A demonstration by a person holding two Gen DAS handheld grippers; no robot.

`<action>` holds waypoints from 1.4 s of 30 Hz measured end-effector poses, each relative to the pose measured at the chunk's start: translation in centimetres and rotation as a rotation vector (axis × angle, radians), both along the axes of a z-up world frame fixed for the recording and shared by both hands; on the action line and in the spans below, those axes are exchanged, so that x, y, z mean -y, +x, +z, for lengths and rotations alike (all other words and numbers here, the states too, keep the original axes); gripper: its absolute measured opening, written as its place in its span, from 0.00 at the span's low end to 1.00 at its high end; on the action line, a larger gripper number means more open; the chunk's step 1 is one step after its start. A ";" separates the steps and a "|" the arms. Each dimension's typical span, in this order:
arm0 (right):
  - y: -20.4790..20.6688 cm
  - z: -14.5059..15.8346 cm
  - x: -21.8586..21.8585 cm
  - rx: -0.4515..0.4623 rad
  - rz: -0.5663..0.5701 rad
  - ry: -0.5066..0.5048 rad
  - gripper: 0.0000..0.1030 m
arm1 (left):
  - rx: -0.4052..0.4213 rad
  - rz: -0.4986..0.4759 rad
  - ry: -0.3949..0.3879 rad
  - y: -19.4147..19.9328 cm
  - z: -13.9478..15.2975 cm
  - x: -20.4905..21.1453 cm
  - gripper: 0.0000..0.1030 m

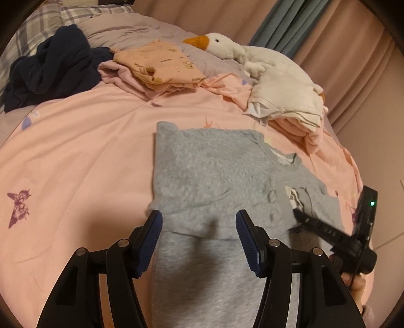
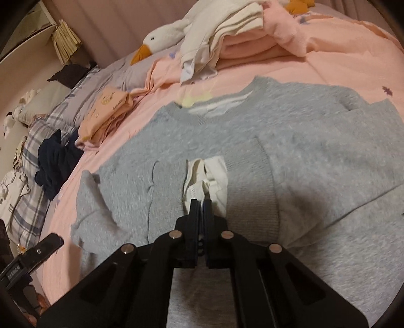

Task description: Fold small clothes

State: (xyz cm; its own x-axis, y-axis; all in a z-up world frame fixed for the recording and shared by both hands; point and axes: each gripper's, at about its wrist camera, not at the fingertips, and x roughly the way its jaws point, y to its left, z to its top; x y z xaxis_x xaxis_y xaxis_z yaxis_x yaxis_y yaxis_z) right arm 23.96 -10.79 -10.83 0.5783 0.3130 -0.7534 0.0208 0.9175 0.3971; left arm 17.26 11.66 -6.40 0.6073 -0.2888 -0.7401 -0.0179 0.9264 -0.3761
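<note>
The place was identified as a bedroom in a home. A bed with a pink printed duvet was seen spread ahead of the grippers. Plaid pillows were noted at the far left, and a plush goose beyond, toward the right. Folded clothes were observed farther off on the bed. Curtains were seen hanging behind the bed.

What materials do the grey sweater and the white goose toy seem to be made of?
Grey sweater: probably a fleecy knit, matte; the surface looks fuzzy, and the neckline and cuff show ribbing. White goose toy: likely soft plush fabric with stuffing; it looks puffy and matte, and its orange beak seems to be cloth too.
</note>
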 end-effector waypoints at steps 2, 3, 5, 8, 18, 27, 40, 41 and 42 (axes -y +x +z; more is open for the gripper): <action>0.2 -0.8 -0.2 -0.042 0.030 -0.010 0.03 | 0.002 -0.007 0.005 0.5 0.1 0.4 0.57; 0.2 -0.7 -0.1 -0.040 0.027 -0.011 0.02 | 0.009 -0.013 0.007 0.8 0.2 0.7 0.57; -0.3 0.0 -0.1 -0.032 0.022 -0.011 0.06 | 0.038 -0.035 0.006 1.4 0.7 1.4 0.57; -1.6 1.9 -0.8 0.045 0.015 -0.087 0.12 | 0.047 -0.076 0.020 2.6 0.6 2.5 0.57; -0.4 0.7 -2.7 0.006 0.135 -0.137 0.12 | -0.093 -0.084 0.148 3.2 -4.0 2.2 0.57; 2.9 3.9 -8.8 0.109 0.387 -0.149 0.44 | -0.059 -0.078 0.069 2.4 -3.0 1.4 0.57; 9.6 0.0 -17.9 0.010 0.743 -0.332 0.31 | -0.075 -0.092 -0.039 2.5 -3.5 0.2 0.57; 9.3 -0.1 -18.0 0.016 0.765 -0.335 0.23 | -0.076 -0.093 -0.042 2.5 -3.5 0.2 0.57; 8.9 -0.1 -18.1 0.026 0.786 -0.336 0.10 | -0.077 -0.092 -0.046 2.6 -3.5 0.2 0.57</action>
State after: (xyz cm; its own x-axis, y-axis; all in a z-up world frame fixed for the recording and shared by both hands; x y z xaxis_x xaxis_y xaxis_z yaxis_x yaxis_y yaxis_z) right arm 32.91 7.35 -10.90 0.3057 0.3928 -0.8674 -0.6764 0.7307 0.0925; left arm 19.81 11.48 -9.92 0.5186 -0.3753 -0.7682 0.0362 0.9074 -0.4188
